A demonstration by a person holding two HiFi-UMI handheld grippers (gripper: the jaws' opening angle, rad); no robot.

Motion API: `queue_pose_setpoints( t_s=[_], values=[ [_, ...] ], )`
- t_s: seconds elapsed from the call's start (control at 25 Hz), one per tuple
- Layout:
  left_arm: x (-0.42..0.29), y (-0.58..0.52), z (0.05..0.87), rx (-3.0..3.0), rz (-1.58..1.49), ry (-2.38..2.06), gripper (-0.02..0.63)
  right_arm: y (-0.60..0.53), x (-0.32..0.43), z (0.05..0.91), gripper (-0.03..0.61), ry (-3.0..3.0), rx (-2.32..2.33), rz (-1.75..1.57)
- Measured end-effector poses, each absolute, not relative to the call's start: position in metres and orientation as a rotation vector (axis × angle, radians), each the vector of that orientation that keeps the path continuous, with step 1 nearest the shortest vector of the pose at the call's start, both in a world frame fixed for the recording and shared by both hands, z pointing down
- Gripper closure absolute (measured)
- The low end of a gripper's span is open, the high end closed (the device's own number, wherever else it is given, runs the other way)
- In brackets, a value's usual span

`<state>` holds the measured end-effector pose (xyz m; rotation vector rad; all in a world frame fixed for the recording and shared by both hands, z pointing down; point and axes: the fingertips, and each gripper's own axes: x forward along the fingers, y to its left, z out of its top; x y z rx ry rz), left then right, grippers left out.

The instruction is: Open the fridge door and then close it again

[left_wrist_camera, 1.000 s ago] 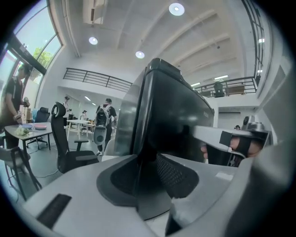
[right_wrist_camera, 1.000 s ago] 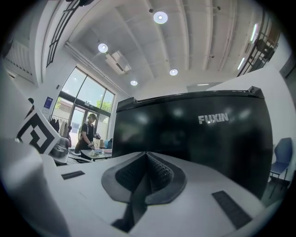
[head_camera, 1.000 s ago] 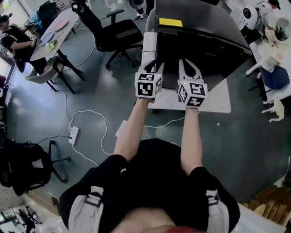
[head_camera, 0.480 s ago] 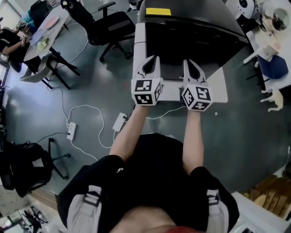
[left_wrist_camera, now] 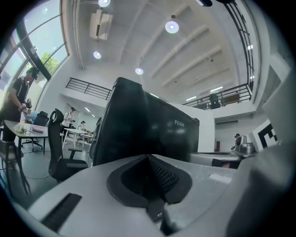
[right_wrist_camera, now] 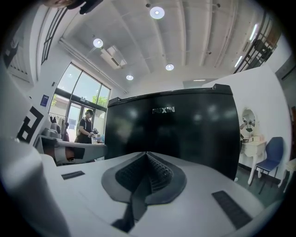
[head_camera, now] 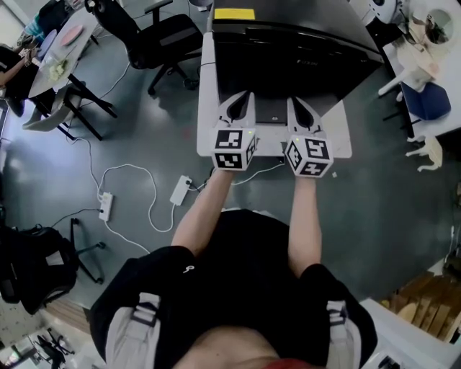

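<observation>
Black and glossy, the fridge (head_camera: 288, 43) stands just ahead of the person. Its front fills both gripper views, where pale lettering (right_wrist_camera: 164, 110) shows. Only the head view catches the yellow label (head_camera: 234, 13) on its top. The left gripper (head_camera: 240, 101) and right gripper (head_camera: 299, 104) point at it side by side, each with jaws pressed together on nothing, clear of the fridge.

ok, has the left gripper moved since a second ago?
Yes. The left gripper has backed away from the fridge: its cube now sits at the white base's front edge, not well inside it.
</observation>
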<state>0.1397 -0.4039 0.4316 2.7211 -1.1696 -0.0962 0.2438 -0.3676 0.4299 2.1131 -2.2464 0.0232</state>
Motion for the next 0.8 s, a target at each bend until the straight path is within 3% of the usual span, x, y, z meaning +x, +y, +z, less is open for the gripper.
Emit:
queue_pose_setpoints(
  t_s=[0.8],
  values=[
    [0.142, -0.405, 0.429, 2.697, -0.080, -1.210, 0.614, -0.379, 0.232, 0.416, 0.584, -2.339, 1.998, -0.034]
  ],
)
